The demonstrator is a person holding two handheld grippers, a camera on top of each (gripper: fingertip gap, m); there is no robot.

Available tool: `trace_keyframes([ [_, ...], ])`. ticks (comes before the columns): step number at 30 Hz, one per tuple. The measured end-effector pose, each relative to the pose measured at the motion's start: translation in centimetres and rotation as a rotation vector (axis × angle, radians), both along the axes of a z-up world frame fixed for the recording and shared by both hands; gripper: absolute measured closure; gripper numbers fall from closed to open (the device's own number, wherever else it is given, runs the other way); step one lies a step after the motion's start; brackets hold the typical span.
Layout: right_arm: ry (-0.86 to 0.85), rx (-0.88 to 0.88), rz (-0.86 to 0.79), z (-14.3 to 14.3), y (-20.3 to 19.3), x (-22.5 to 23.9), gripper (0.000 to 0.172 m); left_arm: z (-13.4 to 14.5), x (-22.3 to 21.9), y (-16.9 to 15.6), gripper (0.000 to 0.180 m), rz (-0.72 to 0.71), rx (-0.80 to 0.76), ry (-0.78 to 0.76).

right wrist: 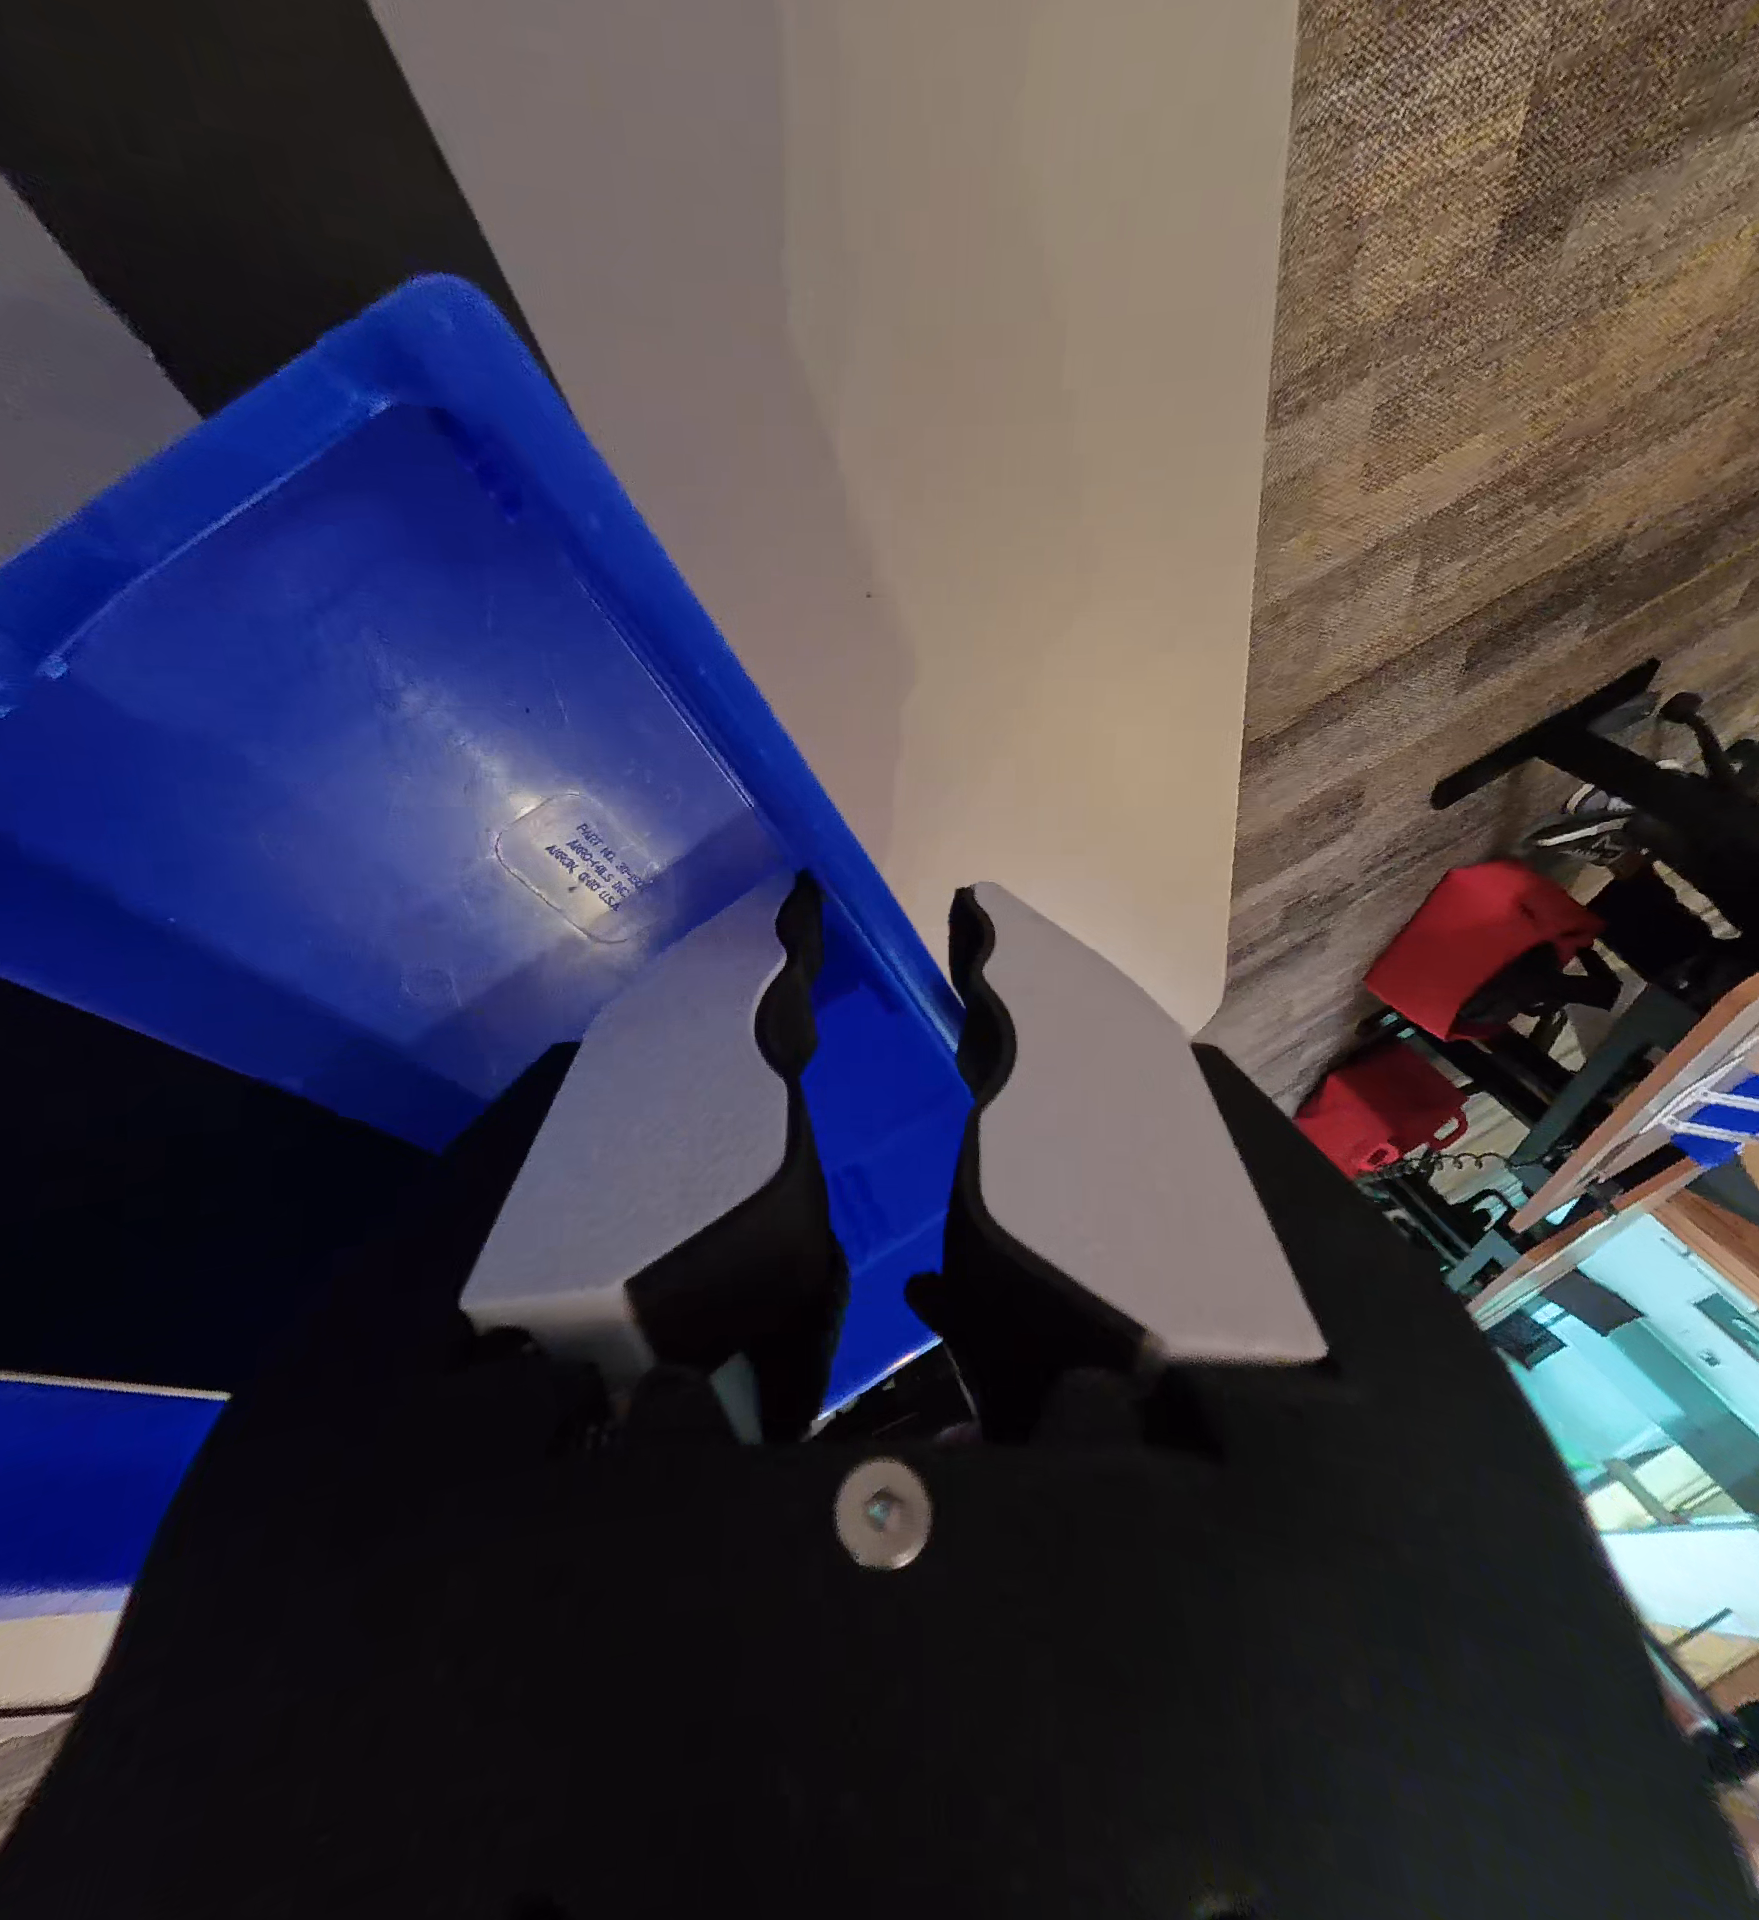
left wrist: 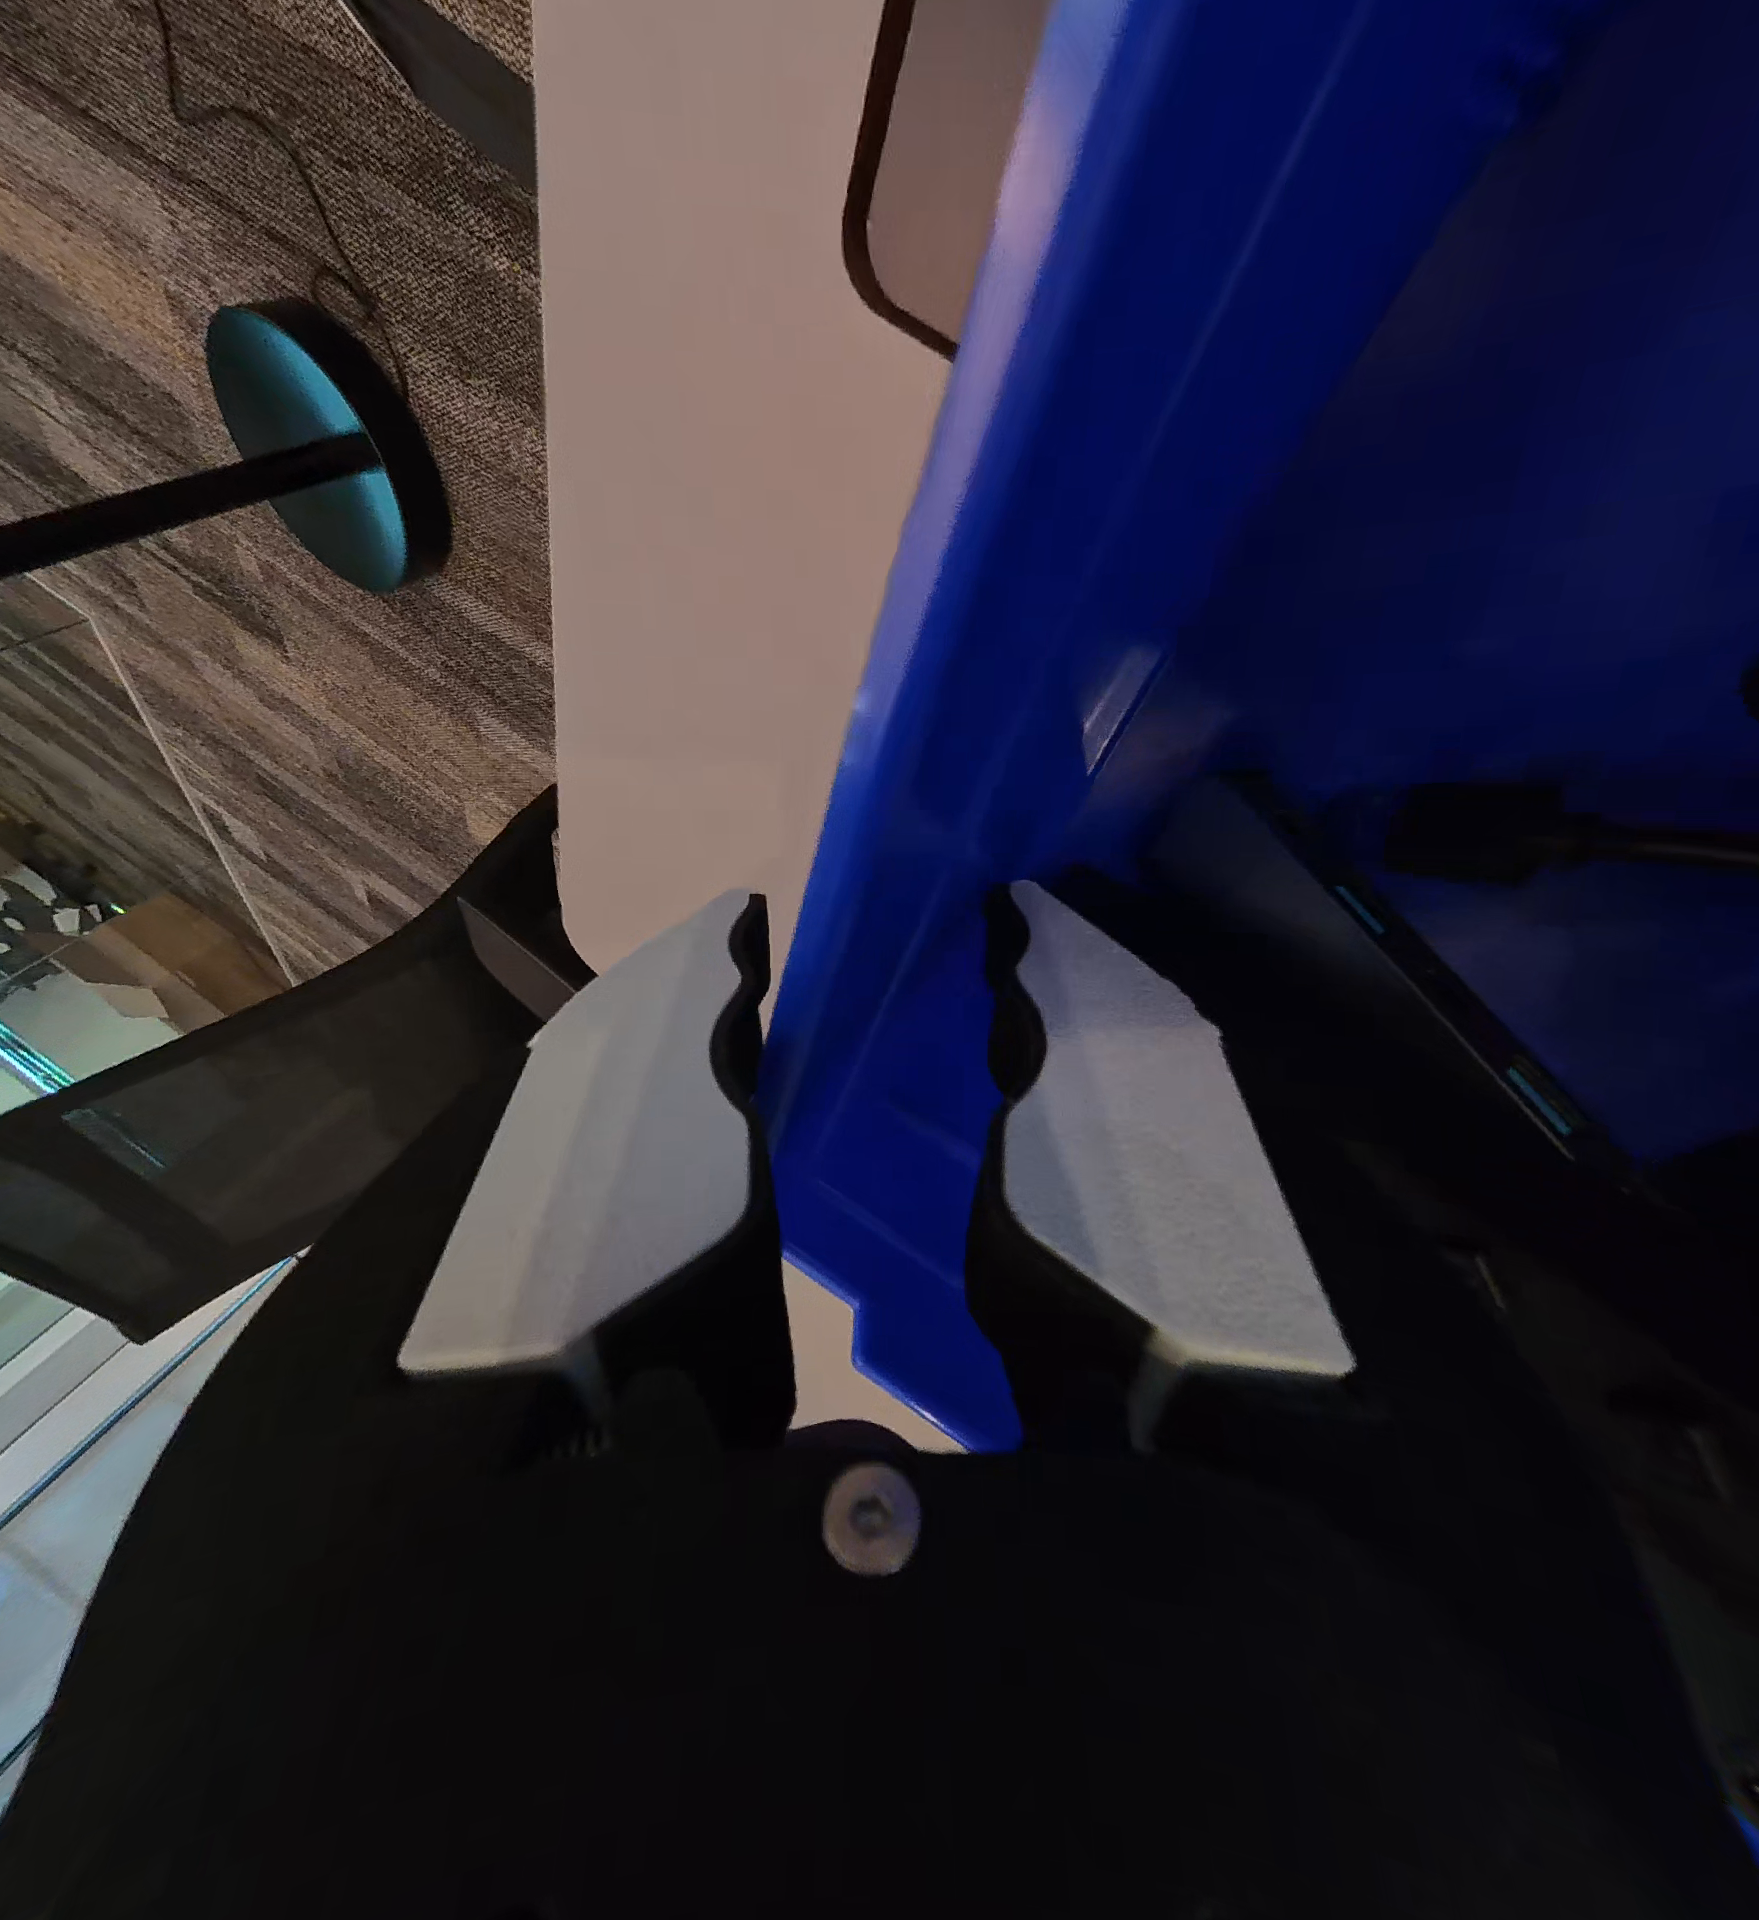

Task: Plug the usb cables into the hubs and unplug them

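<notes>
Both grippers are straddling the walls of a blue plastic bin (left wrist: 1062, 520) sitting on a white table (left wrist: 709, 520).

The left gripper (left wrist: 880, 997) has its jaws spread wide with the bin's wall running up between them. There's a sliver of table showing between the left pad and the wall, so it's released, not clamping. Just past its right finger (left wrist: 1145, 1143), inside the bin, there's a dark slab with small blue slots along its edge, probably a hub (left wrist: 1426, 997), though it's mostly in shadow and cut off. Farther in there's a dark plug-and-cable shape (left wrist: 1540, 831), too murky to call for sure.

The right gripper (right wrist: 880, 997) is the same deal: the bin's rim (right wrist: 854, 935) sits in the gap, the pads look clear of it, so it's loose too. The bin floor (right wrist: 355, 727) looks bare from there, and the black gripper body hides everything lower down. Carpet (right wrist: 1529, 416) and red seats (right wrist: 1477, 935) sit off to the side.
</notes>
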State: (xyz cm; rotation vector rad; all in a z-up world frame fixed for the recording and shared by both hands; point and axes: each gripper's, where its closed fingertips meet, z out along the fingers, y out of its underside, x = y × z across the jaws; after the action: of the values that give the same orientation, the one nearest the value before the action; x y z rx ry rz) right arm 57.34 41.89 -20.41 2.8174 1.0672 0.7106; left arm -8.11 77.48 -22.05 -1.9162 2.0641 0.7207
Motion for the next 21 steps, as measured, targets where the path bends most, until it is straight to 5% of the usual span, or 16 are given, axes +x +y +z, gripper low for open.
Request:
trace_keyframes([
  [21, 0.014, 0.014, -0.116, 0.0, 0.4, 1.7, 0.147, 0.2, 1.1, -1.6, 0.139, -0.112, 0.039, -0.032],
])
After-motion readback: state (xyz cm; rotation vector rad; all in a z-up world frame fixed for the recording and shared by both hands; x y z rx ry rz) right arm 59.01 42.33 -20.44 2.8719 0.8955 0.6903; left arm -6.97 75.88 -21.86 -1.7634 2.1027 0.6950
